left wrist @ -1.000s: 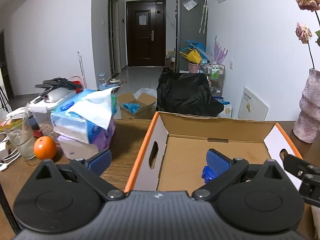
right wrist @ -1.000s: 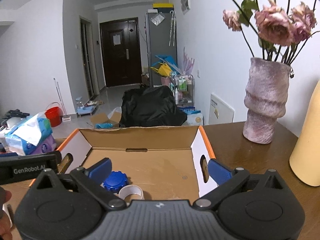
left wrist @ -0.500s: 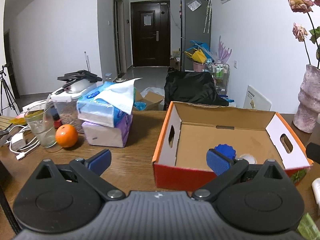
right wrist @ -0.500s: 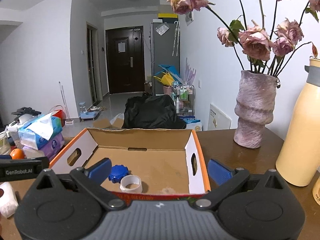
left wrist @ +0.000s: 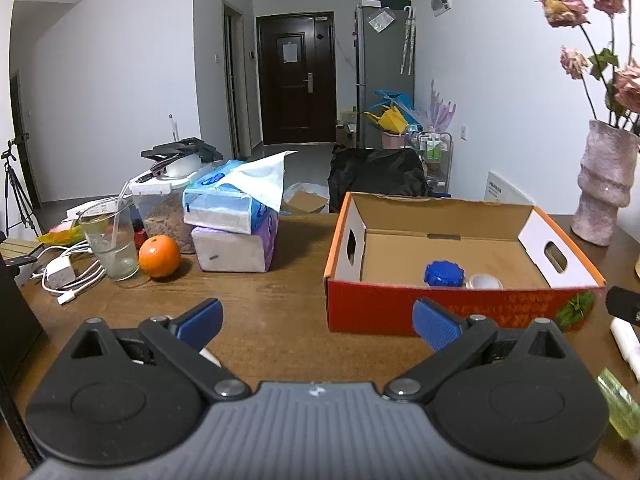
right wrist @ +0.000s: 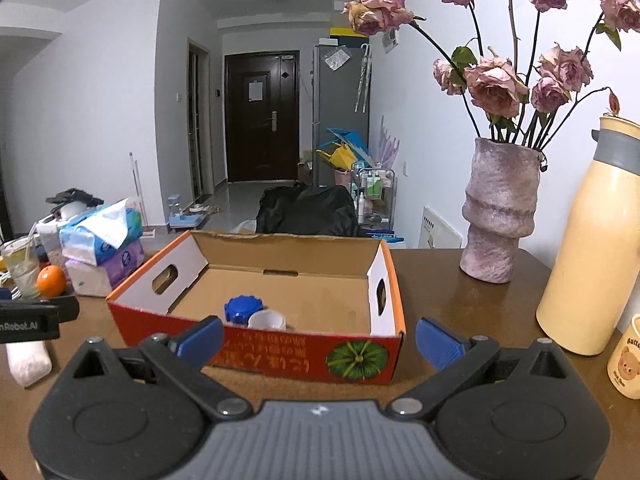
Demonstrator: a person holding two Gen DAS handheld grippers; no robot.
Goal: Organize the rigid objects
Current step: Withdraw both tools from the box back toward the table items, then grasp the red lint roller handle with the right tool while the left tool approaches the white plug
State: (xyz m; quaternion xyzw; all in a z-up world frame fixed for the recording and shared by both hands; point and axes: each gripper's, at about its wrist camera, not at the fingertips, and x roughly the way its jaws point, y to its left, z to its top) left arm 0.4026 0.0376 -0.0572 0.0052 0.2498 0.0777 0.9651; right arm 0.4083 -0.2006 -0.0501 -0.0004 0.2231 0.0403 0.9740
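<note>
Here both grippers, left point(left wrist: 316, 318) and right point(right wrist: 318, 340), gape empty (box point(right wrist: 280, 354) ahead).

1. One cardboard box point(left wrist: 452, 312) stood on one wooden table point(left wrist: 280, 320).
2. Two items lay inside the box: one blue ribbed cap point(left wrist: 444, 273) and one white ring-shaped roll point(left wrist: 485, 281), touching each other.
3. Two tissue packs point(left wrist: 232, 224) were stacked beside the box.
4. One orange point(left wrist: 159, 256) and one clear cup point(left wrist: 110, 242) sat near them.
5. One vase point(right wrist: 500, 216) held at least seven dried roses point(right wrist: 496, 84).
6. One cream flask point(right wrist: 592, 236) and one small bear-print cup point(right wrist: 628, 360) stood at the right.
7. Two grippers appeared, the left gripper point(left wrist: 318, 320) and the right gripper point(right wrist: 318, 338), each with two blue pads spread apart.
</note>
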